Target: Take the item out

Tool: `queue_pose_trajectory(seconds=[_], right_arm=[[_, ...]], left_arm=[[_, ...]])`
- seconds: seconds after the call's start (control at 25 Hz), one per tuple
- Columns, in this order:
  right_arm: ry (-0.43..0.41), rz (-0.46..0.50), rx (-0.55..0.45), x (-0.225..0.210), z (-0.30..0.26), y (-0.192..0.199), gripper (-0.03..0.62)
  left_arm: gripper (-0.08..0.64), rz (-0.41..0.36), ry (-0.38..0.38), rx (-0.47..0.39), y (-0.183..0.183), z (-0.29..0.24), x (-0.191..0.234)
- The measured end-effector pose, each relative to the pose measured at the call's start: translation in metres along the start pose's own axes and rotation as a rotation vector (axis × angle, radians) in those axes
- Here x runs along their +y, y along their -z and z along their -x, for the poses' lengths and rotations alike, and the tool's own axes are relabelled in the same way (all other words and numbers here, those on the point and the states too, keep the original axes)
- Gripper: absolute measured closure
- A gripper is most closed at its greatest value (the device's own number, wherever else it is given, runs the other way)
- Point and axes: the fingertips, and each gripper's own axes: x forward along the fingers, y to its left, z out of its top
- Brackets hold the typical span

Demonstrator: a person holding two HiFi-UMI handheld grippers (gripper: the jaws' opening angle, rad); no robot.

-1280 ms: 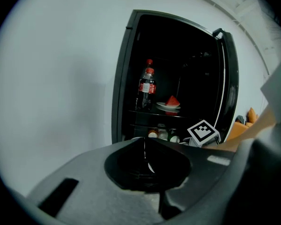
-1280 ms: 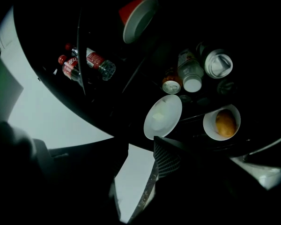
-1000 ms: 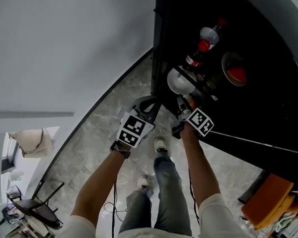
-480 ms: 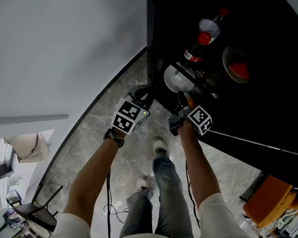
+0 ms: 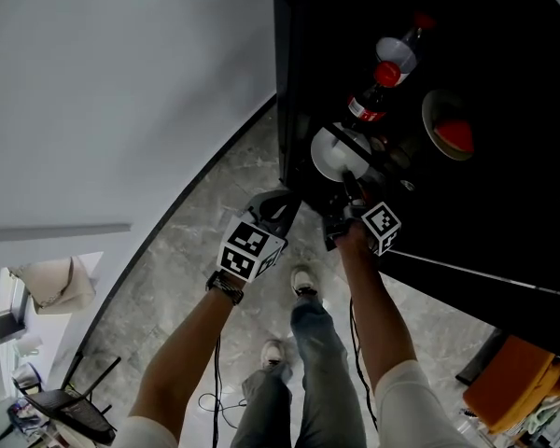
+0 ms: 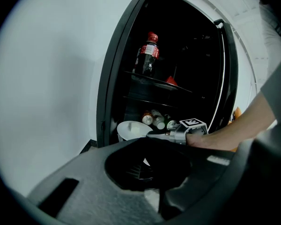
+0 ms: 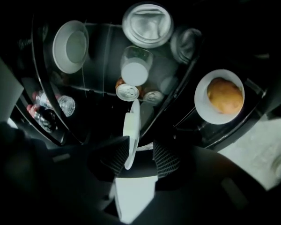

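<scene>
- We judge the step in hand to be drawing the plate [image 5: 331, 152] out of the black cabinet [image 5: 285, 82]. There is no bench here, so we place things by the shelves. The plate lies at the front edge of a lower shelf, near the cabinet's left front corner.
- The right gripper [image 5: 348, 185] has the plate by its near rim. In the right gripper view the plate shows edge-on between narrowed jaws. The rim lies against one pad [image 7: 113, 156] and the other pad [image 7: 167, 159] sits close to the underside. We cannot be sure that second pad presses, but we read this as a hold.
- Only a short stretch of the rim sits inside the jaws, so the bite looks shallow and most of the plate hangs beyond the pads.
- To do it well, we would keep the squeeze firm and pull straight back across the shelf's front edge. We would also hold the plate level, so its far side does not dip as it leaves the shelf.
- The cans [image 7: 127, 92] lie just beyond the plate's far edge, and a cola bottle [image 5: 371, 96] stands on the shelf above. We would lift only a little.
- The left gripper [image 5: 275, 203] hangs outside the cabinet by its left front edge. Its jaws are apart with nothing between them. It looks well placed to come under the plate's free side.
</scene>
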Motion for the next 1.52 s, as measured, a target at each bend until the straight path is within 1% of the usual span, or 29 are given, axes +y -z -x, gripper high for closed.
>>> queue_pose_trajectory(seconds=[0.12, 0.28, 0.4, 0.48, 0.76, 0.96, 1.04, 1.16, 1.28, 1.52], right_arm=[[-0.029, -0.038, -0.014, 0.001, -0.005, 0.001, 0.474], [-0.048, -0.045, -0.024, 0.006, -0.008, 0.000, 0.570], [-0.013, -0.115, -0.039, 0.005, -0.007, 0.003, 0.575], [-0.004, -0.121, -0.048, 0.004, -0.003, 0.004, 0.580], [-0.014, -0.159, -0.044, -0.002, 0.006, 0.011, 0.580], [0.046, -0.140, -0.042, 0.001, 0.026, 0.017, 0.580], [0.043, -0.127, -0.032, 0.005, 0.034, 0.019, 0.580], [0.024, -0.124, 0.002, 0.021, 0.045, 0.031, 0.580], [0.001, -0.148, 0.020, 0.042, 0.057, 0.044, 0.580], [-0.008, -0.142, 0.042, 0.074, 0.083, 0.059, 0.580]], left_arm=[[0.557, -0.001, -0.008, -0.001, 0.001, 0.000, -0.001], [0.557, 0.011, -0.033, -0.013, 0.001, 0.009, -0.001], [0.557, 0.021, -0.052, -0.009, 0.006, 0.018, 0.002], [0.557, 0.017, -0.060, -0.003, 0.007, 0.022, 0.003], [0.557, 0.026, -0.100, -0.018, 0.003, 0.037, 0.013], [0.557, 0.026, -0.113, -0.030, -0.003, 0.046, 0.007], [0.557, 0.026, -0.117, -0.039, -0.008, 0.052, 0.002], [0.557, 0.028, -0.127, -0.056, -0.017, 0.062, -0.007], [0.557, 0.027, -0.136, -0.070, -0.026, 0.077, -0.018], [0.557, 0.026, -0.161, -0.087, -0.043, 0.113, -0.036]])
